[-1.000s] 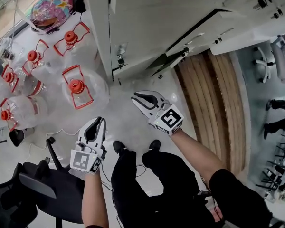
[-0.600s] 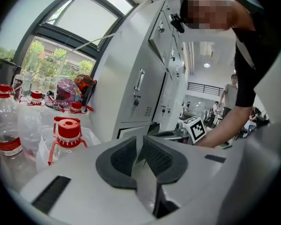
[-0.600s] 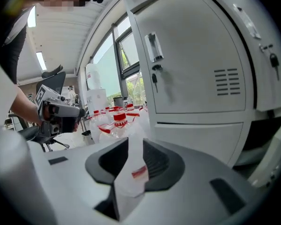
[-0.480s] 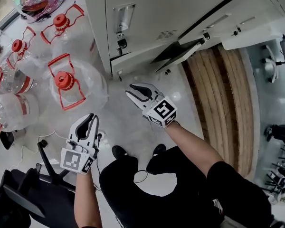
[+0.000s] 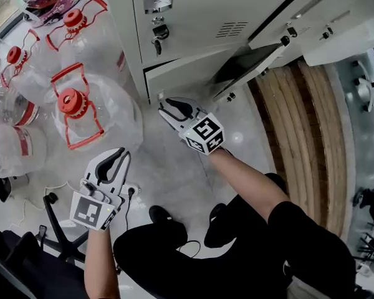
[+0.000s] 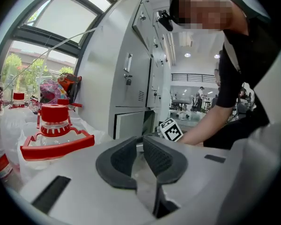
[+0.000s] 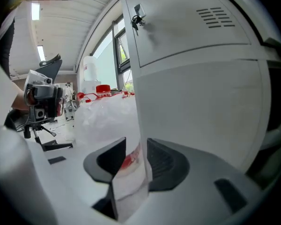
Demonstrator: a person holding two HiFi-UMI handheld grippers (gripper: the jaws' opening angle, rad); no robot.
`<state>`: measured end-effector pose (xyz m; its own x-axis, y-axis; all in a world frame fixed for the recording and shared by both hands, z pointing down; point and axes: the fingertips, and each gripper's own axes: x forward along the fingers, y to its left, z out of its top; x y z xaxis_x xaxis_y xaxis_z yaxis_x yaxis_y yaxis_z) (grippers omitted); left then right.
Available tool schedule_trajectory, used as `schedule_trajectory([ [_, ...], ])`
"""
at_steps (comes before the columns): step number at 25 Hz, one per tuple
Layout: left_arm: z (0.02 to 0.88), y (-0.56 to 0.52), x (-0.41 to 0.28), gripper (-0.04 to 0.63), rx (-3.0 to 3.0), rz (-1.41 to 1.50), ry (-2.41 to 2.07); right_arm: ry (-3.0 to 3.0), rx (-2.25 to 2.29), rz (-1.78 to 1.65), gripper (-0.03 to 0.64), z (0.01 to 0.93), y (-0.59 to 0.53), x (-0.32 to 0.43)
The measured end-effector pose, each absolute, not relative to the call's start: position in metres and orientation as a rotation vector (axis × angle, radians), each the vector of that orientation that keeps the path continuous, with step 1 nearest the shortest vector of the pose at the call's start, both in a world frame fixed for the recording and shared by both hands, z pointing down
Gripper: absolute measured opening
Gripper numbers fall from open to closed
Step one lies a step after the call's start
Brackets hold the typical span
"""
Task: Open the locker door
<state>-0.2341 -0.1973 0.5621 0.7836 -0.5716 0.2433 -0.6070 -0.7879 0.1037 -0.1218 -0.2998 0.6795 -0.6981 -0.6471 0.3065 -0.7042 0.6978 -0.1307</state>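
Two grippers hang low in front of the locker bank (image 5: 131, 55), and neither has a hold on anything. The right gripper (image 5: 164, 107) points at the bank's lower left corner, just above the floor (image 5: 168, 161). Its jaws have just been opening and now stand apart. In the right gripper view the upright corner edge of the bank lines up with the gap, but the pads press on nothing, and I cannot tell whether that edge sits inside the gap or beyond it. The left gripper (image 5: 118, 156) is well back from the lockers, near the water jugs (image 5: 81, 104), with its jaws drawn together and nothing between them.

The lower locker door (image 5: 187, 72) — the one the right gripper faces — sits at the bottom of the left column, under the upper door (image 5: 193, 11) with its key lock (image 5: 157, 33). It looks flush with its frame, so I judge it not yet opened. No handle or pull on it shows in any view. The neighbouring door (image 5: 246, 64), to its right, hangs ajar, though nothing shows a gripper near it.

So the task seems to be at the approach — the gripper is readied at the door's free edge. Taking that edge and swinging the panel out are both left to do.
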Motion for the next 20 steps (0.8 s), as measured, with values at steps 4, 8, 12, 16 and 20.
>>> schedule_trajectory([
  [4,0.572,-0.195,-0.232,0.057,2.85,0.311,-0.914,-2.641,1.091,0.333,0.137,0.712,-0.308,-0.123],
  [8,0.582,-0.186,-0.232,0.057,2.892,0.365,-0.87,-2.612,1.141,0.34,0.141,0.732,-0.319,-0.125],
  [12,0.596,-0.177,-0.239,0.057,2.89,0.42,-0.849,-2.596,1.176,0.33,0.141,0.742,-0.328,-0.127],
  [16,0.605,-0.172,-0.241,0.057,2.905,0.509,-0.827,-2.587,1.159,0.311,0.141,0.748,-0.332,-0.136],
  [20,0.605,-0.172,-0.236,0.057,2.959,0.538,-0.82,-2.512,1.185,0.307,0.141,0.757,-0.339,-0.136],
])
